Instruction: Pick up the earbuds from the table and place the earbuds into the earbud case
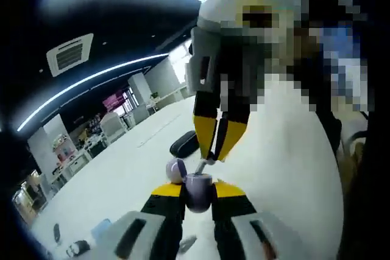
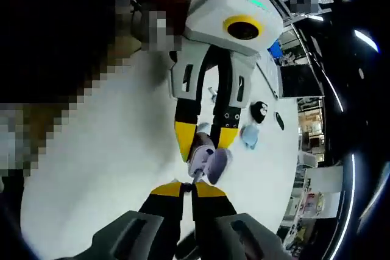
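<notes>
**A:** One earbud [image 1: 203,164] is in play right now, pinched at the tips of my right gripper [image 1: 212,158]. It's hovering just over the open earbud case [image 1: 198,190]. How far along do you call it?

**B:** Mid-insert, I'd say. Case is up off the table [image 1: 122,175], clamped in your left gripper [image 1: 198,194], jaws closed against its sides. Lid [image 1: 176,169] is flipped open. Is the earbud seated?

**A:** Not yet, as far as I can tell. In the right gripper view my own jaws are nearly together, with the small white stem of the earbud [image 2: 196,178] poking out past the tips toward the case [image 2: 208,161]. Touching the rim or just above it, can't say. Too small.

**B:** And a second bud, already in?

**A:** Can't tell. Case interior is hidden behind the jaws in both views. I'd judge the pickup done for this one, placing still left.

**B:** Pose?

**A:** Grippers face each other, tip to tip, both raised well above the table. In the left gripper view the right one comes down from the upper right, tilted, and the left one points up under it. In the right gripper view the left gripper [image 2: 204,141] hangs in from the top holding the case.

**B:** Anything else on the table?

**A:** Dark pouch [image 1: 183,144] lying behind the case, well apart. Skip it.
</notes>
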Demonstrator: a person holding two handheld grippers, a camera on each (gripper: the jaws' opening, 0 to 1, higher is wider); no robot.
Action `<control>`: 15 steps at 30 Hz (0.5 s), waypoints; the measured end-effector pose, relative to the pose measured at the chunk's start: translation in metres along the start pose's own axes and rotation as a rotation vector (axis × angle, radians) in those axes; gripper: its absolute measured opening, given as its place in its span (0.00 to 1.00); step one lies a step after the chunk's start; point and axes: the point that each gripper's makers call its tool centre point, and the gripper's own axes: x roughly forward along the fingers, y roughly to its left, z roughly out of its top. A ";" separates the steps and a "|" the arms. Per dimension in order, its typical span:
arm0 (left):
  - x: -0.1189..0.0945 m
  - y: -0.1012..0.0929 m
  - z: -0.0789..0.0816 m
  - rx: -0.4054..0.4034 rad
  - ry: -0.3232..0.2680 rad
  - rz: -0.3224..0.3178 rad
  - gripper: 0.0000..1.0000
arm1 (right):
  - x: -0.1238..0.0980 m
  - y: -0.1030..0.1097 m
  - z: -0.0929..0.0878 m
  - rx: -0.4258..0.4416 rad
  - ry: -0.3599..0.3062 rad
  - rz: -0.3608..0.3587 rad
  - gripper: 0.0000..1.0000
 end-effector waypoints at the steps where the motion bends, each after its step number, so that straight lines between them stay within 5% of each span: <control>1: 0.000 0.000 -0.001 0.004 0.006 0.002 0.19 | 0.000 0.000 -0.001 0.000 0.005 0.005 0.05; 15: -0.006 0.006 -0.010 0.067 0.078 -0.002 0.19 | 0.007 0.004 -0.006 -0.090 0.079 0.100 0.05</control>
